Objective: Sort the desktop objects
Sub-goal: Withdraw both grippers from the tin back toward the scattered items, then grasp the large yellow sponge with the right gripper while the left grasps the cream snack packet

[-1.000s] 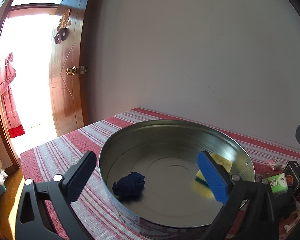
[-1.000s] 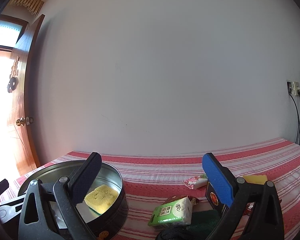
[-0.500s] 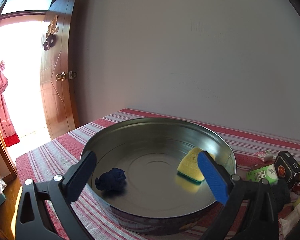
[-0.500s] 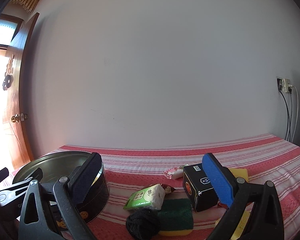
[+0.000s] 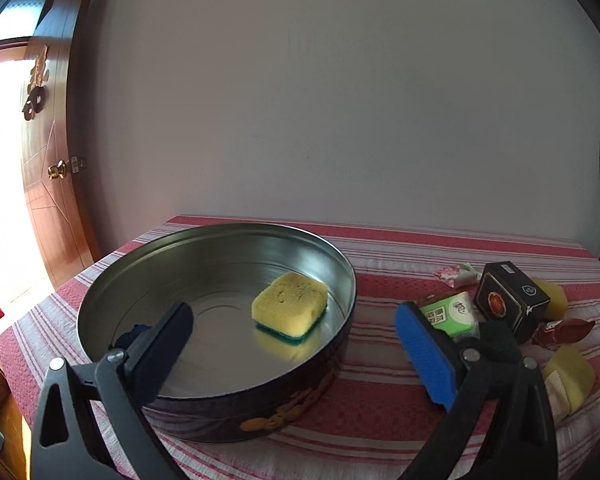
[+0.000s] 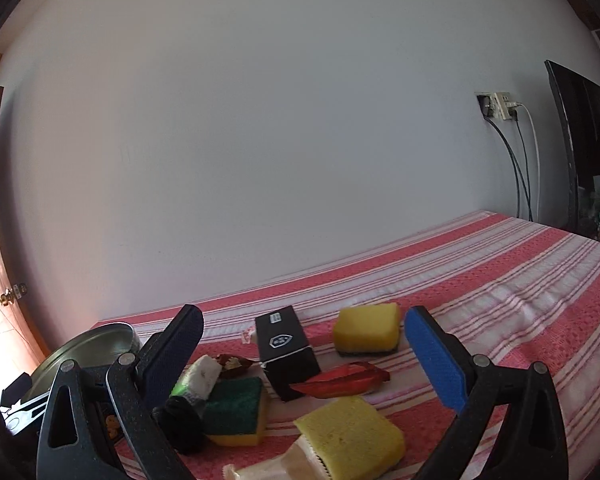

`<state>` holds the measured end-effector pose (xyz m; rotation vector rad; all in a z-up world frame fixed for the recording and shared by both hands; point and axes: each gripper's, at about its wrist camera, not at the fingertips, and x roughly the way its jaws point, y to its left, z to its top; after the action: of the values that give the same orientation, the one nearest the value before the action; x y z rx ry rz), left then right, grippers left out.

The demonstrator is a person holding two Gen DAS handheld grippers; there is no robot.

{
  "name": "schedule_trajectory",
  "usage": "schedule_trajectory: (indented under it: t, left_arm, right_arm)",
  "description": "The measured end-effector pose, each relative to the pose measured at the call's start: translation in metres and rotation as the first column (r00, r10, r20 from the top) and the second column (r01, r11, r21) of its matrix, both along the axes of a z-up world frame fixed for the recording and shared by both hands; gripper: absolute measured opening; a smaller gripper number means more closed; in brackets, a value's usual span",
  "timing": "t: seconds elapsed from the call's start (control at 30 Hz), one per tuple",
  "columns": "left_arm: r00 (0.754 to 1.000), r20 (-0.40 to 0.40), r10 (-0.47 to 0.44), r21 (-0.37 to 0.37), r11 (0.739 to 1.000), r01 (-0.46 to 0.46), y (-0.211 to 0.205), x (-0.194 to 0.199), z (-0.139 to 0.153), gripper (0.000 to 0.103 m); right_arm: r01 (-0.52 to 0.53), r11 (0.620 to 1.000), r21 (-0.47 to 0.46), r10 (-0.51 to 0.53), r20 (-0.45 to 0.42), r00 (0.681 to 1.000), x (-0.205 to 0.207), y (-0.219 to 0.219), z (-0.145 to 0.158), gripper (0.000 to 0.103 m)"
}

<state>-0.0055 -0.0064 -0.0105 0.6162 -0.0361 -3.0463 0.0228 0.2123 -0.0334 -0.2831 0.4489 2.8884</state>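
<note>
A round metal tin (image 5: pixel 342 266) stands on the red striped tablecloth. In it lie a yellow sponge (image 5: pixel 290 306) and a dark blue cloth ball (image 5: pixel 134 332), half hidden by my left finger. My left gripper (image 5: pixel 294 320) hangs open just before the tin, holding nothing. My right gripper (image 6: pixel 304 318) is open and empty above a heap: a black box (image 6: pixel 286 350), a red wrapper (image 6: pixel 344 380), a yellow sponge (image 6: pixel 352 436), a green-topped sponge (image 6: pixel 234 406), a black ball (image 6: pixel 182 424), a tissue pack (image 6: pixel 200 376) and a farther yellow sponge (image 6: pixel 366 330).
The wall runs close behind the table. A wooden door (image 5: pixel 56 168) stands open at the left, past the table's left edge (image 5: pixel 16 336). A socket with cables (image 6: pixel 500 106) and a dark screen (image 6: pixel 580 140) are at the right. Bare striped cloth (image 6: pixel 520 280) stretches right of the heap.
My left gripper has drawn back from over the tin and turned right. My right gripper has swung right, from the tin to over the heap. Both stayed open.
</note>
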Motion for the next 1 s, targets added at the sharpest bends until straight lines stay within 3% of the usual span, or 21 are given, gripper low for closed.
schedule_trajectory:
  t: [0.13,0.27,0.37,0.53,0.8,0.93,1.0]
  left_arm:
    - [0.993,0.036,-0.114,-0.039,0.992,0.116,0.028,0.005,-0.003,0.102]
    - [0.964,0.091,-0.248,-0.079,0.964,0.256,0.057,0.009,-0.007,0.102]
    - [0.953,0.151,-0.264,-0.121,0.951,0.283,0.074,0.006,-0.016,0.102]
    - [0.93,0.228,-0.288,-0.1,0.943,0.316,0.087,-0.001,-0.027,0.102]
    - [0.896,0.255,-0.364,-0.17,0.895,0.412,0.101,0.014,-0.033,0.102]
    - [0.873,0.294,-0.39,-0.184,0.873,0.452,0.103,0.017,-0.04,0.102]
    - [0.866,0.316,-0.386,-0.193,0.868,0.458,0.107,0.015,-0.046,0.103]
  right_arm:
    - [0.039,0.999,-0.007,-0.038,0.084,0.996,0.007,0.028,-0.005,0.102]
    - [0.027,1.0,-0.011,-0.025,0.173,0.985,0.01,0.047,-0.011,0.102]
    - [-0.042,0.999,-0.016,0.044,0.243,0.969,0.008,0.05,-0.019,0.102]
    - [-0.165,0.986,-0.015,0.158,0.374,0.914,-0.006,0.038,-0.035,0.102]
    - [-0.235,0.972,-0.025,0.218,0.48,0.85,-0.016,0.03,-0.045,0.101]
    - [-0.295,0.955,0.033,0.234,0.527,0.817,-0.023,0.016,-0.046,0.101]
    - [-0.302,0.951,0.071,0.213,0.557,0.803,-0.029,0.01,-0.049,0.091]
